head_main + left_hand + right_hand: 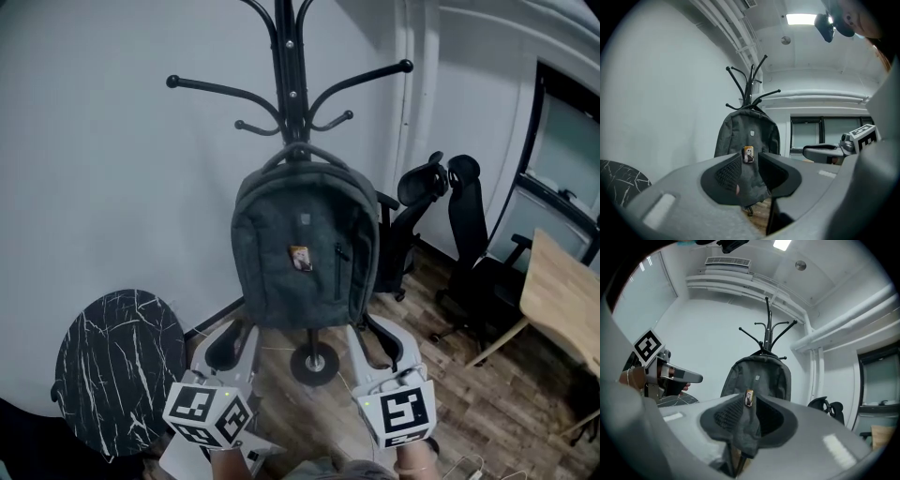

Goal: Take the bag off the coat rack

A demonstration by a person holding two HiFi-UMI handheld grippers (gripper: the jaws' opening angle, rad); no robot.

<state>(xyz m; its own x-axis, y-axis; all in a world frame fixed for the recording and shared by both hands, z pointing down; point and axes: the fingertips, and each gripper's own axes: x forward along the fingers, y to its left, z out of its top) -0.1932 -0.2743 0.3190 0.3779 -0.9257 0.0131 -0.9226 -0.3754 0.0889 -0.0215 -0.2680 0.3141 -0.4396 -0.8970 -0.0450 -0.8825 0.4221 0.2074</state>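
The left tongs (231, 330) are open: the two jaws stand apart and nothing is between them, only the bag is seen far behind through the gap. The right tongs (379, 339) are the same, with the jaws apart and empty. Both are held level, side by side, and they point to the bag without touching it.

The bag (300, 244) is a dark grey backpack. It hangs by its top loop on the black coat rack (289, 56), in front of the pole, with the front side to the person. A small colourful tag (301, 258) is on its front pocket. The bottom of the bag hangs above the round base (314, 364) of the rack on the wooden floor (487, 403).

At the left stands a round black marble tabletop (117, 366). At the right are black office chairs (464, 234) and a light wooden desk (562, 300).
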